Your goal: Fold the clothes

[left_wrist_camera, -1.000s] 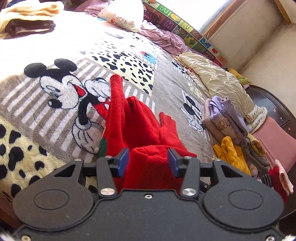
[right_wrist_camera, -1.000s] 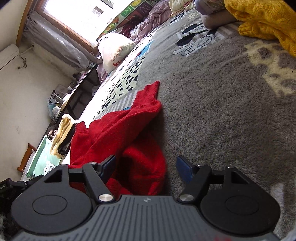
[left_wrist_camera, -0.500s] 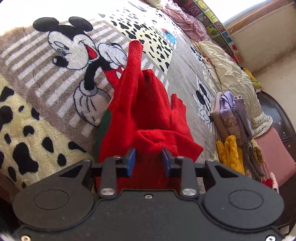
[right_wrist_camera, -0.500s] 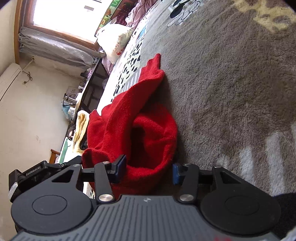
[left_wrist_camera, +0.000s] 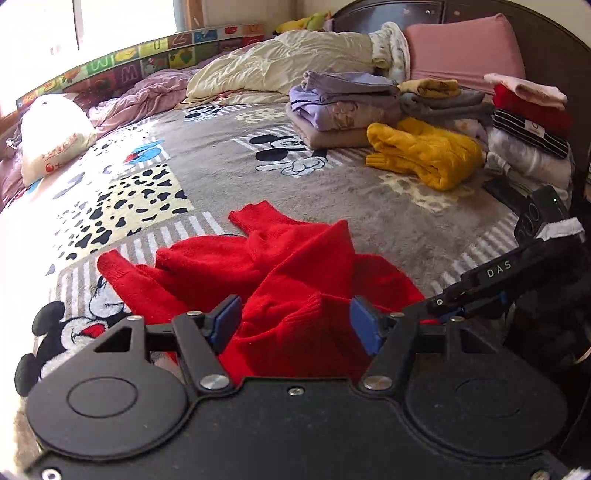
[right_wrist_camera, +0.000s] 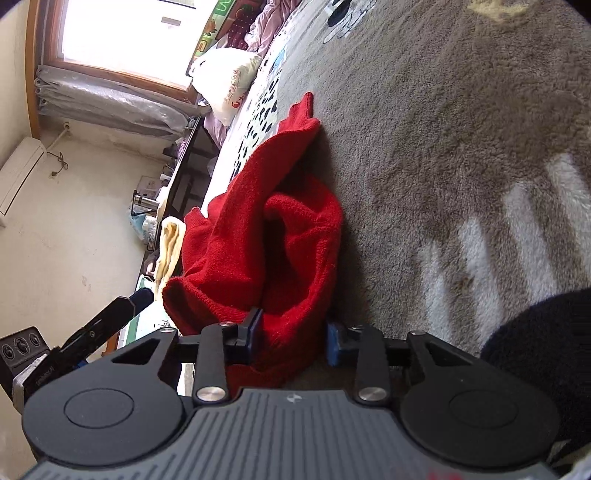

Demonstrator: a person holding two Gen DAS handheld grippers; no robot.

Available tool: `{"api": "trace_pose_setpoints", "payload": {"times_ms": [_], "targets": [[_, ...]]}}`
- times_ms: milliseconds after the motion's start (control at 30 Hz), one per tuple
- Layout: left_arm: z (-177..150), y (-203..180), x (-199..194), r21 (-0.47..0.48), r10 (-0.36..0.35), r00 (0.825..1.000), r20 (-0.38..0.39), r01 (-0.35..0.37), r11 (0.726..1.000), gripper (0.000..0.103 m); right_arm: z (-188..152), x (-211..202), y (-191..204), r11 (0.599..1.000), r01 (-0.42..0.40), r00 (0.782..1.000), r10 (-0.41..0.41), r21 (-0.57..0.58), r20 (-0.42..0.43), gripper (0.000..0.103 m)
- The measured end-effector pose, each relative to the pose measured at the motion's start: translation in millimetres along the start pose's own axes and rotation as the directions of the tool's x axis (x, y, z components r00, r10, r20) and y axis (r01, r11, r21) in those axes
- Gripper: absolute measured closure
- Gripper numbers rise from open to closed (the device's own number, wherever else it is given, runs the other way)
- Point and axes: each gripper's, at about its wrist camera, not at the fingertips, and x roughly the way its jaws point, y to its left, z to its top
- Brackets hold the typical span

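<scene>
The red sweater (left_wrist_camera: 295, 266) lies bunched on the Mickey blanket (left_wrist_camera: 369, 192), more crumpled than a second ago. The left gripper (left_wrist_camera: 295, 325) has spread wide again, level over the fabric. The right gripper (right_wrist_camera: 293, 341) now pinches a sweater fold, held low beside it.

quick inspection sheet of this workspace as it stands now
surface: grey cartoon blanket over the bed
job's things: red sweater crumpled near the front edge, not folded
clutter: folded clothes, yellow sweater, white bag, cream quilt, pink pillow
grippers: left tongs open, sweater between the pads; right tongs closed on a sweater fold
cables: cord by the wall unit
surroundings: window, dark headboard
</scene>
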Motion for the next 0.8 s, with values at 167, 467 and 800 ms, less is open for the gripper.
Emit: {"api": "trace_pose_setpoints", "payload": {"times_ms": [167, 467, 800], "targets": [[-5.8, -5.6, 17.0, 0.117, -0.033, 0.996, -0.085, 0.043, 0.992, 0.067, -0.8, 0.0, -4.6, 1.0, -0.002, 1.0, 0.002, 0.012, 0.019, 0.067], [-60.0, -28.1, -18.4, 0.132, 0.038, 0.998, -0.048, -0.032, 0.991, 0.093, 2.5, 2.7, -7.4, 0.996, -0.085, 0.995, 0.083, 0.032, 0.048, 0.084], [-50.3, -8.4, -66.7, -0.124, 0.186, 0.961, 0.203, -0.163, 0.979, 0.095, 9.0, -4.3, 37.4, 0.971, -0.238, 0.967, 0.237, 0.0, 0.093, 0.088]]}}
